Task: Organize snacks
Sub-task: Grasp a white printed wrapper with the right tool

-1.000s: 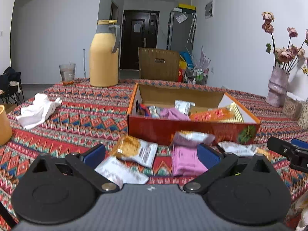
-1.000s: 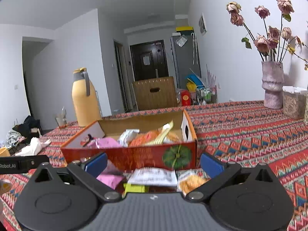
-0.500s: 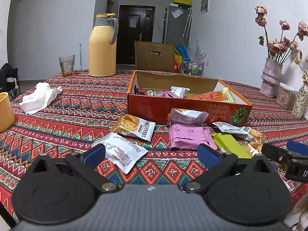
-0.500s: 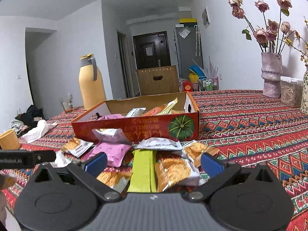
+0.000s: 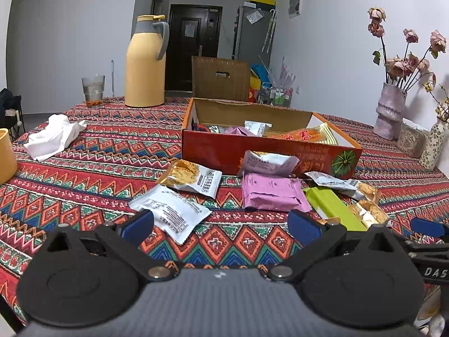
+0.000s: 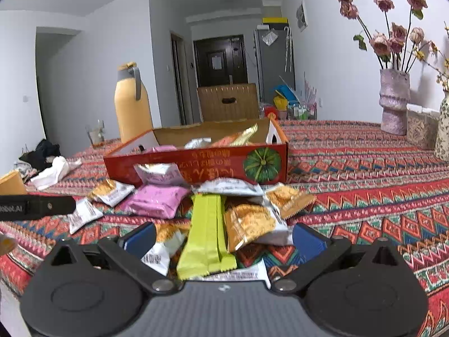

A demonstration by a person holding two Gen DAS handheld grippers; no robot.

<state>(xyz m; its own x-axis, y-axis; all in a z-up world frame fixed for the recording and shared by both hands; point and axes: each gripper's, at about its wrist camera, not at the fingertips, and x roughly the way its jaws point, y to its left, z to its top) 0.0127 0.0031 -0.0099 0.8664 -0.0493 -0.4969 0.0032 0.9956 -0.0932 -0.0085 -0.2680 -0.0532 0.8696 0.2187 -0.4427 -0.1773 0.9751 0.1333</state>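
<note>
An open red cardboard box (image 5: 269,151) (image 6: 196,165) with several snack packs inside stands mid-table. Loose packs lie in front of it: a white pack (image 5: 169,212), a gold-and-white pack (image 5: 193,177), a pink pack (image 5: 270,192) (image 6: 157,199), a lime green pack (image 5: 331,207) (image 6: 207,233), and orange cracker packs (image 6: 249,221). My left gripper (image 5: 221,227) is open and empty, just before the white pack. My right gripper (image 6: 224,238) is open, its fingers either side of the green pack and the cracker packs.
A yellow thermos (image 5: 146,64), a glass (image 5: 93,87) and a crumpled white cloth (image 5: 53,136) are at the far left. A yellow cup (image 5: 5,154) stands at the left edge. A vase of dried roses (image 5: 390,112) and jars stand at the right.
Both grippers have pulled back from the box and risen a little. More of the loose packs in front of the box now show. Both grippers stay open.
</note>
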